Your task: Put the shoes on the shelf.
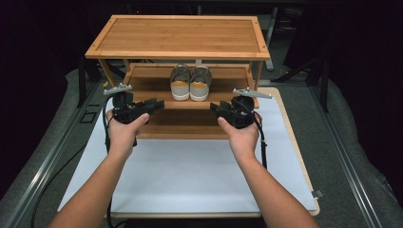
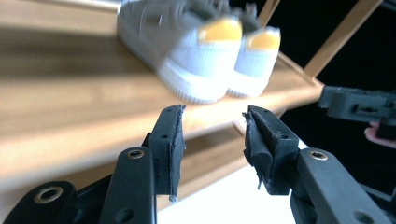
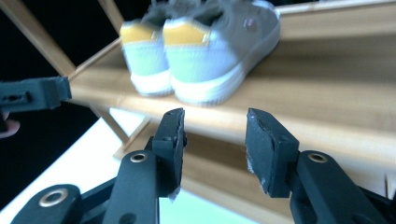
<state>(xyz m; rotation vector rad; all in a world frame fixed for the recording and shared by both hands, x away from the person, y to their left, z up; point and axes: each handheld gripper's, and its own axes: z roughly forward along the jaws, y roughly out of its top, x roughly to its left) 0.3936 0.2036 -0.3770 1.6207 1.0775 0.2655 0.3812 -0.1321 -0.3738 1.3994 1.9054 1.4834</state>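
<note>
A pair of grey shoes [image 1: 190, 85] with yellow heel tabs and white soles stands on the middle shelf of a bamboo shoe rack [image 1: 180, 38], heels toward me. My left gripper [image 1: 159, 104] is held level in front of the rack, left of the shoes, jaws open and pointing inward. My right gripper [image 1: 215, 108] mirrors it on the right, also open. In the left gripper view the open jaws [image 2: 212, 116] sit below and in front of the shoes [image 2: 201, 51], nothing between them. The right gripper view shows the same: open empty jaws [image 3: 215, 116], shoes [image 3: 205, 51] beyond.
The rack stands at the far end of a white mat [image 1: 190, 175] on a wooden board. Its slanted legs [image 1: 108, 71] flank the shelves. A lower shelf [image 1: 185, 124] lies between the two grippers. Cables trail from both hands. Dark surroundings lie beyond the grey floor.
</note>
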